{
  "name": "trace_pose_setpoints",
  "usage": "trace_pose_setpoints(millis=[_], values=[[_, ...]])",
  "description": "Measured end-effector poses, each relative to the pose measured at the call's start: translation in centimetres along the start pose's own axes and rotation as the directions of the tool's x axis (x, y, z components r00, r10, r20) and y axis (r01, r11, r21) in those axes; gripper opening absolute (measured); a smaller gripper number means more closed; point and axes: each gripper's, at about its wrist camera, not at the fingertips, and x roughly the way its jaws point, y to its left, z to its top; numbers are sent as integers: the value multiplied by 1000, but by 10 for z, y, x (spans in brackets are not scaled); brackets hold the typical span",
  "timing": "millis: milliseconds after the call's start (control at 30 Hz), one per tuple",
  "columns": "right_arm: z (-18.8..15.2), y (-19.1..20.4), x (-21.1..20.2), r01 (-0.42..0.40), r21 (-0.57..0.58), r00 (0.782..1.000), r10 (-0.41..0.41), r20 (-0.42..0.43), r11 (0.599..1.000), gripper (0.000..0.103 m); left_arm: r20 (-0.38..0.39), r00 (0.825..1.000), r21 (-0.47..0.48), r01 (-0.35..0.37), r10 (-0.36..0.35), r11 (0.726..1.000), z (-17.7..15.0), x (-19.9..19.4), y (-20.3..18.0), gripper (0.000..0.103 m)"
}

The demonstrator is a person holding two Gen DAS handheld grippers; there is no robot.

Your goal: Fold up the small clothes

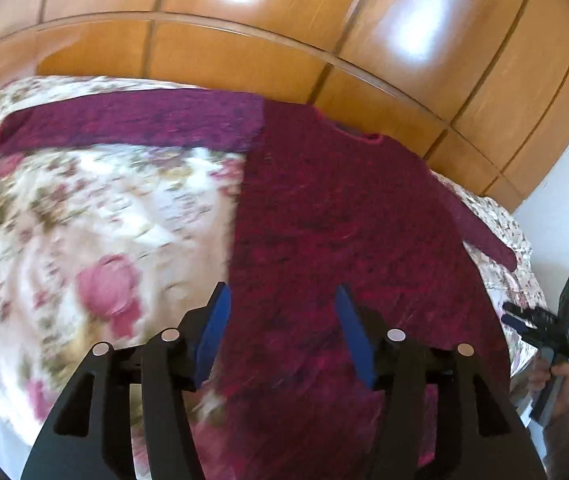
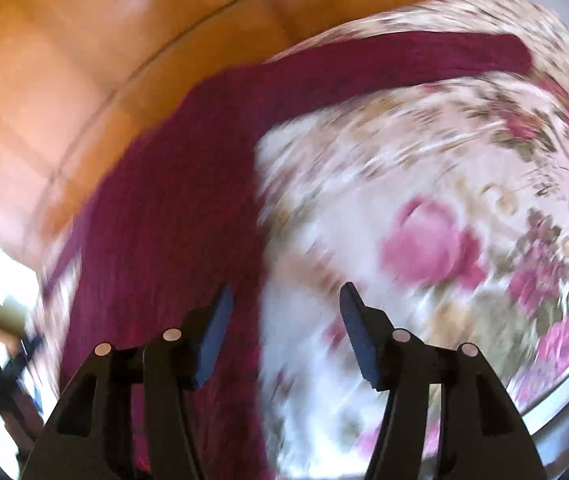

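A dark magenta knit sweater lies flat on a floral bedspread, neck toward the wooden wall. One sleeve stretches out to the left, the other angles down to the right. My left gripper is open and empty, hovering over the sweater's lower body. My right gripper is open and empty above the sweater's side edge, with the outstretched sleeve beyond it. The right gripper also shows in the left wrist view, off the bed's right edge. Both views are blurred.
A glossy wooden panelled wall stands behind the bed. A white wall is at the right. The bed's right edge drops off beside the sweater. The floral bedspread fills the right wrist view.
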Motion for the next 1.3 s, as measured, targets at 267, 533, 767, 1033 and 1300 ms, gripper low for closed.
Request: trace_pose_setpoints(millis=[267,533,767,1033,1300], values=[[99,-104,23,-44,440,985,-33,167,897,52,-137,990,181,9,16,983,-4,71,-63,54],[166,-170,38,2,591,961,-165,223,807,42,-161,986,220,-5,41,975,-11,92,-61,59],[202,-185,47,110,549,947,-255,195,829,21,-158,987,228,-8,45,974,-15,97,-64,62],[236,-102,24,182,259,914,-261,312,949,11,-148,988,217,-6,39,976,-16,96,-64,67],[232,46,58,145,-104,951,-109,291,984,11,-130,991,192,7,18,981,-17,94,-62,67]])
